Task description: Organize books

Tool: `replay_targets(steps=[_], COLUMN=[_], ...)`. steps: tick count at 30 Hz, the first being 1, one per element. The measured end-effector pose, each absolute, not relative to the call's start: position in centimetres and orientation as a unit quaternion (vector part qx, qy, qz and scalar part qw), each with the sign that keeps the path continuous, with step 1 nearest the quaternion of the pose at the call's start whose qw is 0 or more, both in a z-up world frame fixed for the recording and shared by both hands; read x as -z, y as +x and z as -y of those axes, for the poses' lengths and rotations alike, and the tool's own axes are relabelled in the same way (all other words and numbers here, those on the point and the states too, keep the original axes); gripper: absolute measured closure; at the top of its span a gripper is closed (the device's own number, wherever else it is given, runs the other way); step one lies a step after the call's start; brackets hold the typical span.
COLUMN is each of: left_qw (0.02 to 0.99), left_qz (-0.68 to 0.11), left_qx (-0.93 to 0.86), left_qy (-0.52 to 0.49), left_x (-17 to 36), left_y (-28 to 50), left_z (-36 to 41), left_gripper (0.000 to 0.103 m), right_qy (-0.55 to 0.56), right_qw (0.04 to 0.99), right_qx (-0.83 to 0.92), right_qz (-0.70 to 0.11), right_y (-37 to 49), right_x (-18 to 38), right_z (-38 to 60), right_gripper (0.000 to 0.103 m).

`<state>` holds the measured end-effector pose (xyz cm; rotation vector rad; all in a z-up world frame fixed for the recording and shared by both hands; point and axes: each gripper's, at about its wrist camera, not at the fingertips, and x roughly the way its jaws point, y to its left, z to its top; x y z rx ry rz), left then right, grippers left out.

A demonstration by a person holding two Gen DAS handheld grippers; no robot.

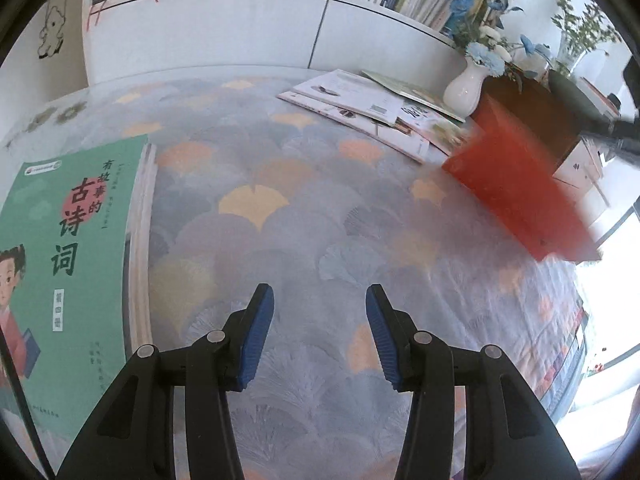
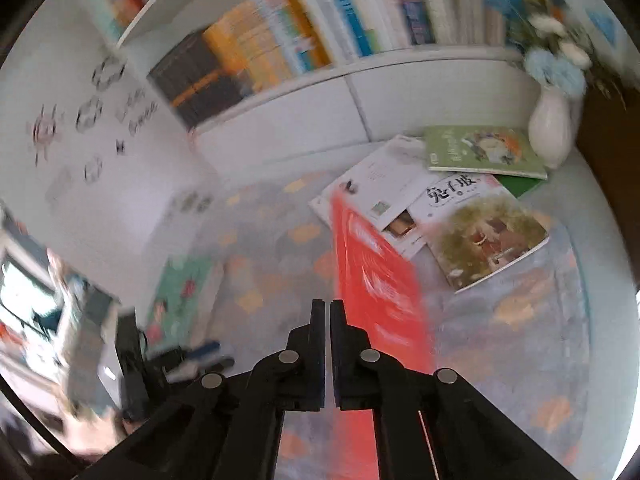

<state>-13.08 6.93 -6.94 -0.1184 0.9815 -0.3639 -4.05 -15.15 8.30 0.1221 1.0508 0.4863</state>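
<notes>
A thin red book [image 1: 516,184] hangs tilted in the air at the right of the left wrist view, blurred. My right gripper [image 2: 327,304] is shut on the red book [image 2: 376,280], which runs forward from its jaws. My left gripper [image 1: 319,292] is open over the patterned tablecloth [image 1: 256,208] with nothing between its blue pads. A green book [image 1: 72,240] tops a stack just left of the left gripper. Several loose books [image 2: 484,236] lie overlapped at the back right, near the vase.
A white vase [image 1: 464,88] with blue flowers stands behind the loose books. A white shelf full of upright books [image 2: 260,48] runs along the back. A brown cabinet [image 1: 532,112] stands at the right. A person's hand shows at the lower left of the right wrist view.
</notes>
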Motion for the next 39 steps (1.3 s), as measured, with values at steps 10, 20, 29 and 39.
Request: replay_targets(steps=[10, 20, 29, 39], left_qw=[0.849, 0.808, 0.785, 0.798], left_qz=[-0.494, -0.52, -0.541, -0.541], left_qx=[0.182, 0.276, 0.296, 0.261], left_qy=[-0.039, 0.0, 0.053, 0.046], left_x=[7.9, 7.4, 8.5, 8.6], left_y=[-13.3, -16.9, -18.9, -16.2], left_z=[-5.5, 0.1, 3.4, 2.6], left_gripper=[0.057, 0.057, 0.056, 0.056], right_qy=[0.088, -0.027, -0.057, 0.016], right_qw=[0.776, 0.793, 0.757, 0.722], right_qx=[-0.248, -0.103, -0.14, -0.241], right_qz=[-0.573, -0.6, -0.636, -0.648], right_y=[-1.5, 1.1, -2.7, -7.0], right_x=[0.8, 7.4, 7.4, 7.7], right_z=[14.9, 25.4, 25.2, 23.6], right_gripper=[0.093, 0.075, 0.068, 0.069])
